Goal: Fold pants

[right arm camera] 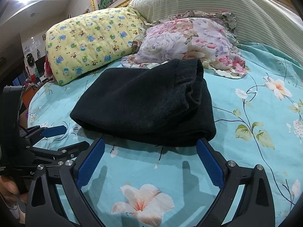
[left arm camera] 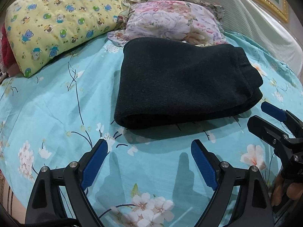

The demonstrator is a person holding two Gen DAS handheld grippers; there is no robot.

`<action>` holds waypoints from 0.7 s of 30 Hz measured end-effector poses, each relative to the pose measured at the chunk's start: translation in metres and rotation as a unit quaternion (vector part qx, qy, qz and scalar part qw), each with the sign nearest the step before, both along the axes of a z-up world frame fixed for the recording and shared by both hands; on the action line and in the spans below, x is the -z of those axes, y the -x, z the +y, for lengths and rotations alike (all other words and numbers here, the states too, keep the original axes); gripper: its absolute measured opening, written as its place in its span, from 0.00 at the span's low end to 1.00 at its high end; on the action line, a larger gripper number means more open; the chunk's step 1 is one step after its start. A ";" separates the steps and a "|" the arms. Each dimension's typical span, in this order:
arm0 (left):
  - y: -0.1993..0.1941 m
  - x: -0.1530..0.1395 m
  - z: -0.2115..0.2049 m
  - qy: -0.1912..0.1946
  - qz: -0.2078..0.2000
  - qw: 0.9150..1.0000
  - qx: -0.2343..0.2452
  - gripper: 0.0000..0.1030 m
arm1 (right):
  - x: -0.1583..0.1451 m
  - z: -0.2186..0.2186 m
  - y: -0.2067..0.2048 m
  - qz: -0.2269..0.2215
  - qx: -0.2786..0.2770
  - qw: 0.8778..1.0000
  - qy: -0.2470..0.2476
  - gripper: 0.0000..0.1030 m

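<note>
A yellow pillow [left arm camera: 56, 24] is seen at the far left of the bed [left arm camera: 47, 113], with a floral pillow [left arm camera: 170, 24] to its right. The black pants [left arm camera: 181, 83] are laid folded on the sheet, just in front of the floral pillow. The left gripper [left arm camera: 149, 147] is held spread and empty, near the pants' near edge but apart from it. The right gripper [right arm camera: 150, 143] is likewise held spread and empty, its fingertips [right arm camera: 201, 143] just at the pants' near edge; contact cannot be told.
</note>
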State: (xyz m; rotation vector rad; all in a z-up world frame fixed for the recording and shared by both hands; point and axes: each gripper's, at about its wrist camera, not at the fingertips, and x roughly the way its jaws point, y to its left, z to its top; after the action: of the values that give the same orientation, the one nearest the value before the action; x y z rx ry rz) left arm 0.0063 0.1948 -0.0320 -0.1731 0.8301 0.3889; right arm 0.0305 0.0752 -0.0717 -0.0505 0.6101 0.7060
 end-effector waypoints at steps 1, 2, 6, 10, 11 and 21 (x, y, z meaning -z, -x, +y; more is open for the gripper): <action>0.000 0.000 0.000 -0.001 0.000 1.000 -0.001 0.88 | 0.000 0.001 -0.001 -0.001 -0.001 1.000 0.000 0.95; -0.001 0.000 0.000 -0.002 0.000 1.000 -0.001 0.88 | 0.001 0.001 0.000 -0.001 -0.001 1.000 0.000 0.95; -0.001 0.001 -0.001 -0.003 0.001 1.000 0.001 0.88 | 0.001 0.003 0.001 -0.001 -0.001 1.000 0.001 0.95; -0.003 0.001 -0.001 -0.002 0.002 1.000 0.002 0.88 | 0.001 0.005 0.000 0.000 -0.001 1.000 0.003 0.95; -0.003 0.001 -0.001 -0.002 0.002 1.000 0.002 0.88 | 0.001 0.005 0.000 0.000 -0.002 1.000 0.003 0.95; -0.003 0.002 -0.001 -0.002 0.001 1.000 0.001 0.88 | 0.001 0.005 0.000 -0.001 0.000 1.000 0.000 0.95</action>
State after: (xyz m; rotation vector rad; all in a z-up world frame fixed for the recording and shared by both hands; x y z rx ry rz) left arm 0.0097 0.1940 -0.0340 -0.1677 0.8322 0.3889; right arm 0.0302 0.0803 -0.0727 -0.0504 0.6078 0.7059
